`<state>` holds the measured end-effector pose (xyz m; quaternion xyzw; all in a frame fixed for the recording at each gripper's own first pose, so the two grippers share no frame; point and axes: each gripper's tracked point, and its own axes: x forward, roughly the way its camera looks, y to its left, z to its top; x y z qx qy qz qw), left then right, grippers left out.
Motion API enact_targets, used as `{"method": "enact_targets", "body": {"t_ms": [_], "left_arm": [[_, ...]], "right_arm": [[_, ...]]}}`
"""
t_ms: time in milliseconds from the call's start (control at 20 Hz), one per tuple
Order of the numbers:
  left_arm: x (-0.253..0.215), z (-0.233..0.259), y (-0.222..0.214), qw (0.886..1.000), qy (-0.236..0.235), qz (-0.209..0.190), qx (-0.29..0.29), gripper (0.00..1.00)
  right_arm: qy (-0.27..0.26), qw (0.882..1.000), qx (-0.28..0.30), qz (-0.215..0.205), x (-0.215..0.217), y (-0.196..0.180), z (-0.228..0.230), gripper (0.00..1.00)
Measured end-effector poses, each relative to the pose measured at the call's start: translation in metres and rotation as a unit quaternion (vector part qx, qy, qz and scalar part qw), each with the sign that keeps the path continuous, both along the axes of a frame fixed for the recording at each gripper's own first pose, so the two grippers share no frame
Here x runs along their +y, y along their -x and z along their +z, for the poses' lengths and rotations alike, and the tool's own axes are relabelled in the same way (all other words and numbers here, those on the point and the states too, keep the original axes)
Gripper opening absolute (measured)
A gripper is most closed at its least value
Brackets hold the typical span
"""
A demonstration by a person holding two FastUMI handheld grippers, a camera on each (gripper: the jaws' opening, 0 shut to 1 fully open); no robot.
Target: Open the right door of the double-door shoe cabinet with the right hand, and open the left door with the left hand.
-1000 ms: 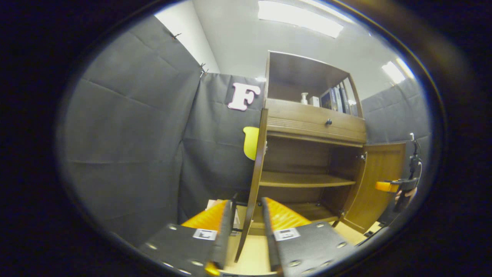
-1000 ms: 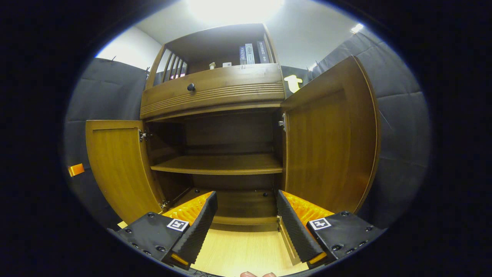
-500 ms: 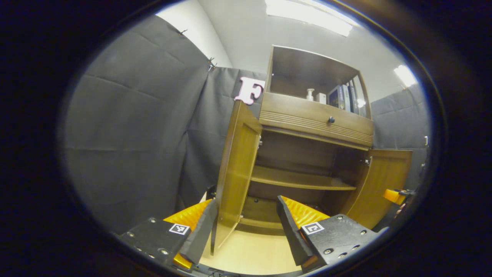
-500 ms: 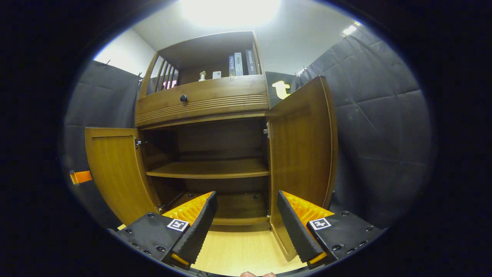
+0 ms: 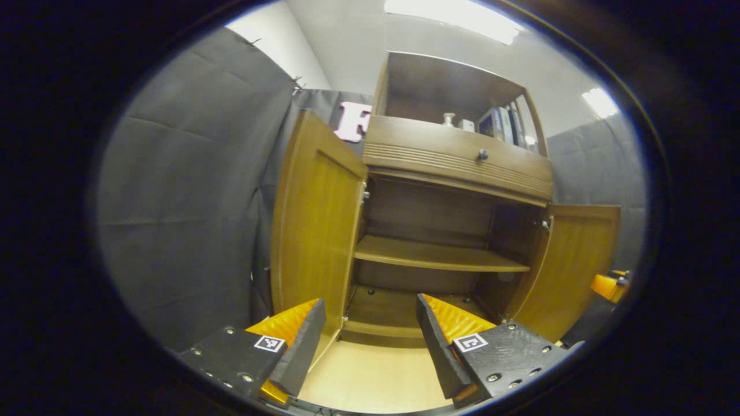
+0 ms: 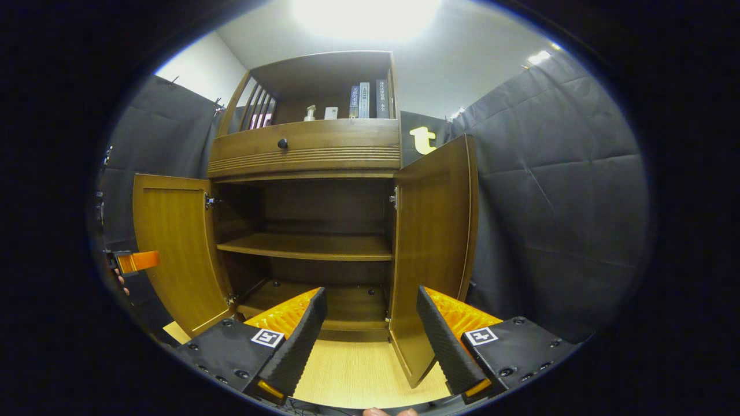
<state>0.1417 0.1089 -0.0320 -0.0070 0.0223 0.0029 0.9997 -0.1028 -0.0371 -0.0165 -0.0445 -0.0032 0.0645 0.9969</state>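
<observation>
The wooden shoe cabinet (image 5: 457, 159) stands with both doors swung out. In the left gripper view the left door (image 5: 315, 225) hangs wide open just beyond my left gripper (image 5: 370, 299), which is open and holds nothing. The right door (image 5: 572, 266) stands open too, with the right gripper (image 5: 608, 285) showing past its edge. In the right gripper view my right gripper (image 6: 370, 290) is open and apart from the right door (image 6: 433, 242). The left door (image 6: 173, 248) is open, and the left gripper (image 6: 136, 261) shows beside it with a hand.
Inside the cabinet is a bare shelf (image 6: 306, 247) above a bottom board (image 5: 399, 312). A drawer with a dark knob (image 6: 282, 143) sits above the doors, and books (image 6: 364, 99) and a bottle (image 6: 310, 112) stand on top. Light wood floor (image 6: 352, 375) lies in front.
The left door's edge was between my left gripper's fingers; now the gripper is clear of it, wider open, and the door is swung wide. The right gripper has drawn back from the right door.
</observation>
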Motion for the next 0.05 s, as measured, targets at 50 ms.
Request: {"method": "enact_targets", "body": {"t_ms": [50], "left_arm": [[-0.0070, -0.0017, -0.0070, 1.000, -0.010, -0.006, 0.001, 0.89]], "right_arm": [[-0.002, 1.000, -0.002, 0.001, 0.0011, 0.0014, 0.0026, 0.92]]}}
